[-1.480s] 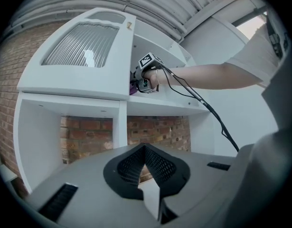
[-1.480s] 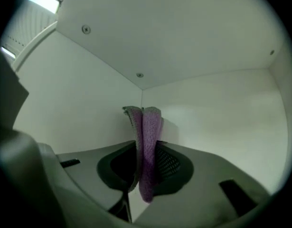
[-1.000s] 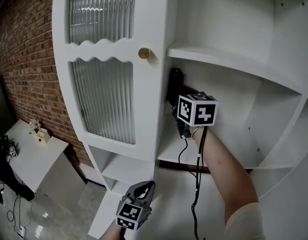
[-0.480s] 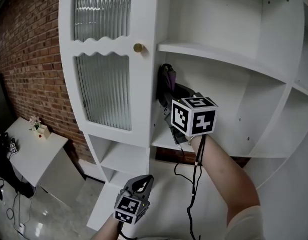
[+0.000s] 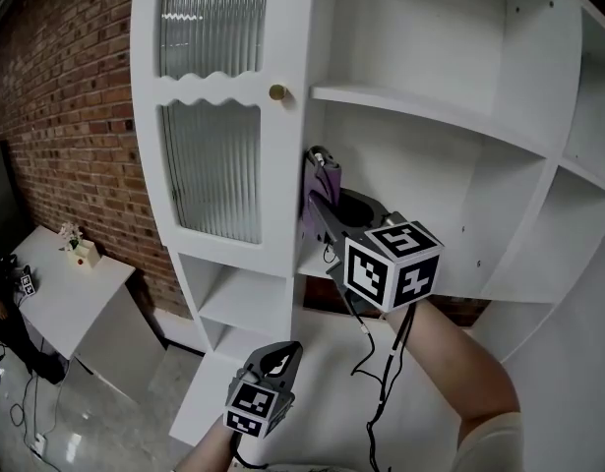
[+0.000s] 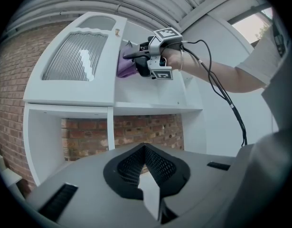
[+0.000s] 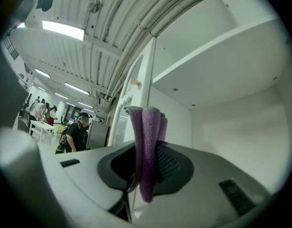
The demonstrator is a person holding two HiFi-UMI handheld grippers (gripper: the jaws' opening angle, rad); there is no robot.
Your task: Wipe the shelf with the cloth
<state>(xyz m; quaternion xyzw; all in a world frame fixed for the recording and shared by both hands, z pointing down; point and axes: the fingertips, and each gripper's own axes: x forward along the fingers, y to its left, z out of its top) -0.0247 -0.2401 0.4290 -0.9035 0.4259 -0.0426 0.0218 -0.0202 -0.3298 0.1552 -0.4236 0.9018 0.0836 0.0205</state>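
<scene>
Since a second ago my right gripper [image 5: 320, 209] has drawn back toward me from deep inside the white open shelf cabinet [image 5: 450, 175]. Its jaws are clamped on the folded purple terry cloth [image 5: 318, 187], which hangs at the compartment's left edge, just beside the ribbed-glass door [image 5: 209, 165]. Cloth-to-shelf contact: cannot tell. I hold the left gripper [image 5: 280, 357] low, well apart from the cloth, jaws together with nothing between them.
</scene>
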